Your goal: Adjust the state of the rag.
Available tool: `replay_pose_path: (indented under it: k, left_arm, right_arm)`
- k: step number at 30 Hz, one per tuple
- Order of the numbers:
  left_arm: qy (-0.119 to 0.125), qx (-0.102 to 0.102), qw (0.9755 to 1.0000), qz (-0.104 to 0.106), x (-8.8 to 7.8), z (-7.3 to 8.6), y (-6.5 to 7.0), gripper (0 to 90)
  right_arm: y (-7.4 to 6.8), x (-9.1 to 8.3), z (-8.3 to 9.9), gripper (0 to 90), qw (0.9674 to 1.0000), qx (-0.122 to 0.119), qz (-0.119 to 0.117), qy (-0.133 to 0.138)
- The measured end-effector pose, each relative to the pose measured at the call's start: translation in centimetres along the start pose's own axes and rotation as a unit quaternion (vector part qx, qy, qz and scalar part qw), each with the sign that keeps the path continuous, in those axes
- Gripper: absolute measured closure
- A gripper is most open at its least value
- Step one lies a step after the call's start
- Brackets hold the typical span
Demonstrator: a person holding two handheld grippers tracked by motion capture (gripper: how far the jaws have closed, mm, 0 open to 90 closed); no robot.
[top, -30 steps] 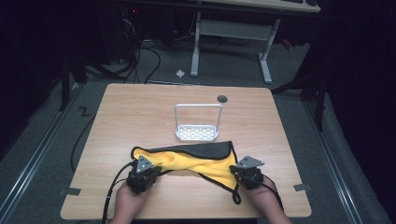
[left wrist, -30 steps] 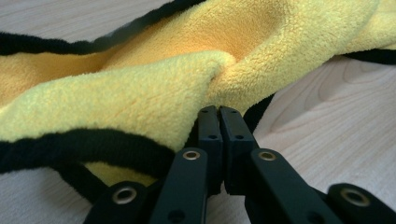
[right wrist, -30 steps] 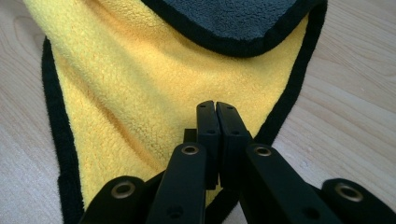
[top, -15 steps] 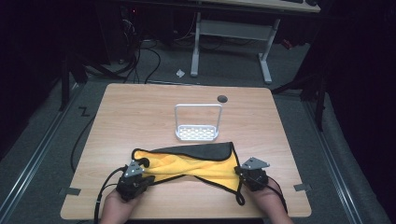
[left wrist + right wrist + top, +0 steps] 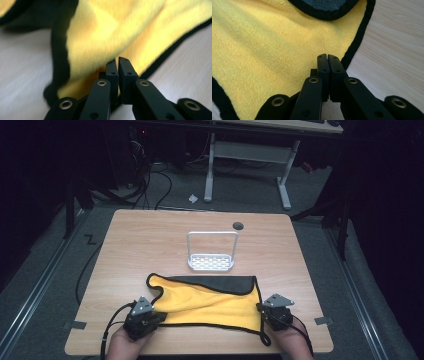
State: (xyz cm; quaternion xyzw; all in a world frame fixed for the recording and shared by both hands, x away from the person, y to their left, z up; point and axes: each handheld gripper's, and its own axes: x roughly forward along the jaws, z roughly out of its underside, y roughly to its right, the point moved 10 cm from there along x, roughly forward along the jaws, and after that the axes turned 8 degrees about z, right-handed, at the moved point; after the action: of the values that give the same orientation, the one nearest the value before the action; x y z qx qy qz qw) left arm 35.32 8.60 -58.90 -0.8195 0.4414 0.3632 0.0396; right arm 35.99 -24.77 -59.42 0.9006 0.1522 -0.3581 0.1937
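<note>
Along the table's point(image 5: 150, 240) near edge lies a yellow cloth point(image 5: 210, 302), its near corners pinched by the left gripper point(image 5: 150, 312) and right gripper point(image 5: 264, 309), behind it a white rack point(image 5: 211, 262)

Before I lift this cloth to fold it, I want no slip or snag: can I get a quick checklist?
1. Left gripper shut on cloth: ok, jaws closed at its yellow near corner.
2. Right gripper shut on cloth: ok.
3. Cloth flat: not ok, far edge folded over, dark side up.
4. Rack apart from cloth: ok.
5. Cables free of cloth: cannot tell.
</note>
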Motion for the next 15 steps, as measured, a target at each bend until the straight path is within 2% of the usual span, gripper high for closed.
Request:
replay_pose_path:
  k: [2,4,5,7,9,11,15]
  left_arm:
    - [-0.002,0.002,1.0,0.002,0.7,-0.5,0.1,85.3]
    - [-0.02,0.008,0.9998,0.005,1.4,-0.1,0.4,85.6]
    - [-0.017,0.013,0.9997,0.006,1.4,0.1,0.6,85.9]
    - [-0.018,0.005,0.9996,0.019,1.2,0.4,1.2,86.2]
    - [-0.022,0.007,0.9992,0.033,0.9,1.0,2.0,86.4]
    - [-0.034,0.013,0.9982,0.047,0.6,1.5,3.0,86.5]
    - [-0.045,0.024,0.9971,0.057,0.6,1.8,4.2,86.4]
  right_arm:
    - [0.1,-0.2,0.2,89.4,1.0,0.005,0.0,-0.001]
    - [0.2,-0.4,0.5,89.4,1.0,0.006,0.002,-0.003]
    - [0.3,-0.5,0.6,89.4,1.0,0.008,0.002,-0.004]
    - [0.3,-0.8,1.0,89.3,0.9999,0.011,0.003,-0.005]
    - [0.5,-1.3,1.5,89.2,0.9999,0.014,0.001,-0.005]
    - [0.5,-1.6,1.8,89.0,0.9999,0.015,0.001,-0.005]
    - [0.6,-2.0,2.3,88.4,0.9999,0.015,0.003,-0.007]
